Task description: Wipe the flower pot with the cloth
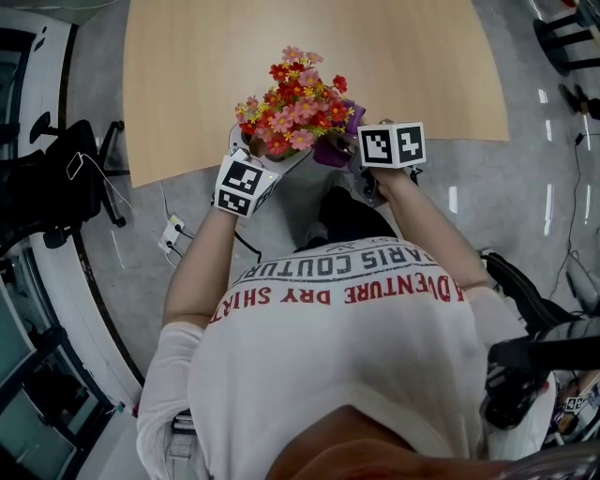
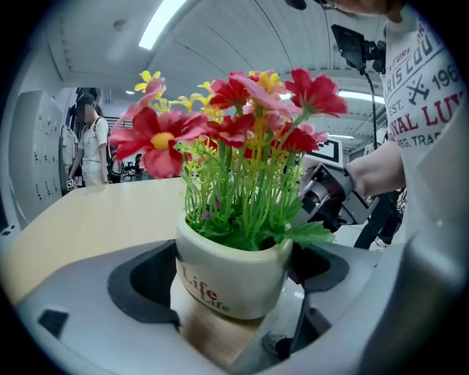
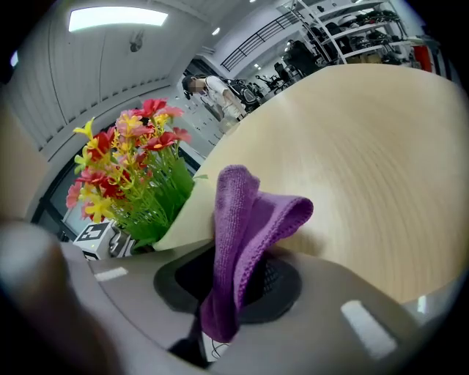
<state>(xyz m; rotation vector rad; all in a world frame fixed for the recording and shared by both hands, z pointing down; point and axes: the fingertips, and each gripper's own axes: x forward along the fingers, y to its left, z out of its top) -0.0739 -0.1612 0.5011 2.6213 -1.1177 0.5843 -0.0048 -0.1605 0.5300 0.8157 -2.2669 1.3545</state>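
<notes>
A pale wooden bench (image 1: pixel 187 75) stands on a grey floor (image 1: pixel 525 206), with a black office chair (image 1: pixel 52 192) off to your left and long strip lights (image 2: pixel 165 18) on the ceiling. In the left gripper view a person (image 2: pixel 91 143) stands beyond the far side of the bench. At the bench's near edge, right in front of you, is the flower pot (image 2: pixel 220 264). It is a small cream pot with "Life" printed in red on its side. It is packed with green stems and red, pink and yellow flowers (image 1: pixel 295 98), which hide most of it from above. Your left tongs (image 2: pixel 231 284) are clamped on the pot, one jaw against each side of its wall, and the pot sits upright between them. Wood grain shows just under its base, but you cannot tell whether it rests on the bench or hangs just above it. Your right tongs (image 3: pixel 234 282) are closed on the purple cloth (image 3: pixel 245 212). It rises from between the jaws in a folded loop and droops over at the top. The cloth sits just beside the pot's right side, under the edge of the blooms; contact cannot be made out. The two marker cubes (image 1: pixel 246 185) (image 1: pixel 392 144) lie close on either side of the flowers.
</notes>
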